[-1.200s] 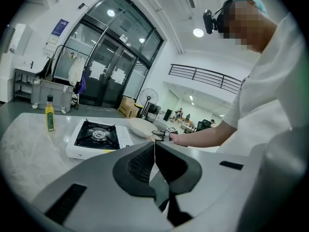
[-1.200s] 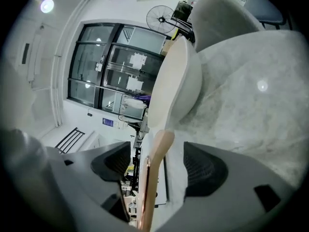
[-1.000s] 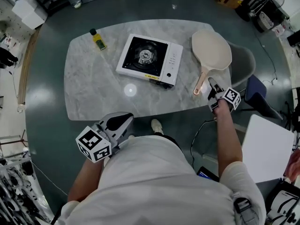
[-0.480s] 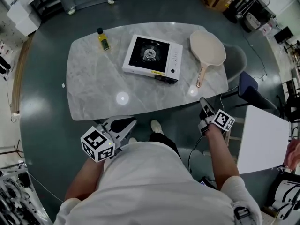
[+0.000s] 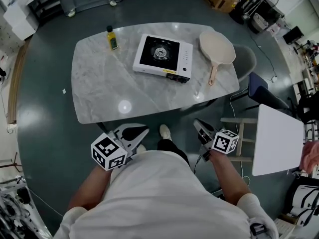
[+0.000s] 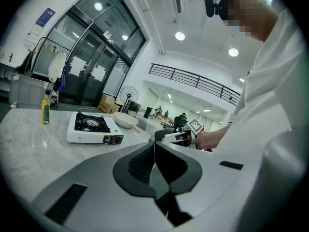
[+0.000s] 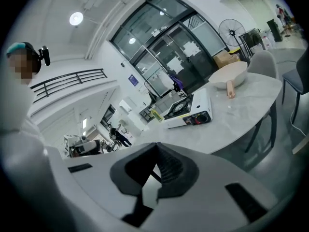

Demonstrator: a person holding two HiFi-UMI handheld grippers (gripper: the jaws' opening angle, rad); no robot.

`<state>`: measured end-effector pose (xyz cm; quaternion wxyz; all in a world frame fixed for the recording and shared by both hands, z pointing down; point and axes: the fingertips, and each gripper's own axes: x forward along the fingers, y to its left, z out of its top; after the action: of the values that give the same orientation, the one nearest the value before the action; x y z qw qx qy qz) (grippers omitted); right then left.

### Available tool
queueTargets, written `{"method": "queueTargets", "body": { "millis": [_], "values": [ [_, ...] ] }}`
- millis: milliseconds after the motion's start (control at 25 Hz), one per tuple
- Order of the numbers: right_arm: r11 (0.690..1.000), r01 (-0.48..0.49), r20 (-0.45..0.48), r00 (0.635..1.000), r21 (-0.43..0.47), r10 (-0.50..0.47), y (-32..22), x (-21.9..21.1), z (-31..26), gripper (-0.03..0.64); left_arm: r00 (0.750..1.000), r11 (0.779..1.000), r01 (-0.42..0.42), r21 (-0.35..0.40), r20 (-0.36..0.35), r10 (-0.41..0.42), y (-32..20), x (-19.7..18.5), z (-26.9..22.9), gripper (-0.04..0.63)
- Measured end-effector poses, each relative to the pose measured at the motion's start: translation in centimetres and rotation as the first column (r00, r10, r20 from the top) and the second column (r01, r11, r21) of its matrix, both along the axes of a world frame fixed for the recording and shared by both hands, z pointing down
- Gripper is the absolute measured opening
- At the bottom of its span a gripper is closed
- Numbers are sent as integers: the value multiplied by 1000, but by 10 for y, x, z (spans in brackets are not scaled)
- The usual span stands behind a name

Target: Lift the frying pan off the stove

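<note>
The cream frying pan (image 5: 217, 47) lies on the marble table (image 5: 99, 88), to the right of the white portable stove (image 5: 162, 58), with its handle toward me. The stove's burner is bare. Both grippers hang off the table's near edge, close to my body. My left gripper (image 5: 144, 130) is shut and holds nothing. My right gripper (image 5: 196, 122) is also shut and empty, well short of the pan handle. The left gripper view shows the stove (image 6: 94, 128) and pan (image 6: 125, 120) far off. In the right gripper view the pan (image 7: 227, 76) sits beyond the stove (image 7: 188, 111).
A small yellow bottle (image 5: 112, 38) stands at the table's far left. A grey chair (image 5: 249, 61) and a blue seat (image 5: 261, 91) are by the table's right end. A white board (image 5: 276, 138) lies to my right. Boxes and a fan stand behind.
My right gripper has drawn back from the pan handle toward my body and its jaws have closed on nothing. The left gripper has hardly moved.
</note>
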<state>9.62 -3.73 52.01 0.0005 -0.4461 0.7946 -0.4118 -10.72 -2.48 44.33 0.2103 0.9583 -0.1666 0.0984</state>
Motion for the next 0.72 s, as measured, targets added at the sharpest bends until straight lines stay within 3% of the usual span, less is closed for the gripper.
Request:
{"method": "queueTargets", "body": {
  "millis": [720],
  "values": [
    [991, 130, -27, 991, 33, -129, 36, -69, -16, 6, 999, 999, 50, -7, -16, -50, 35, -43, 4, 20]
  ]
}}
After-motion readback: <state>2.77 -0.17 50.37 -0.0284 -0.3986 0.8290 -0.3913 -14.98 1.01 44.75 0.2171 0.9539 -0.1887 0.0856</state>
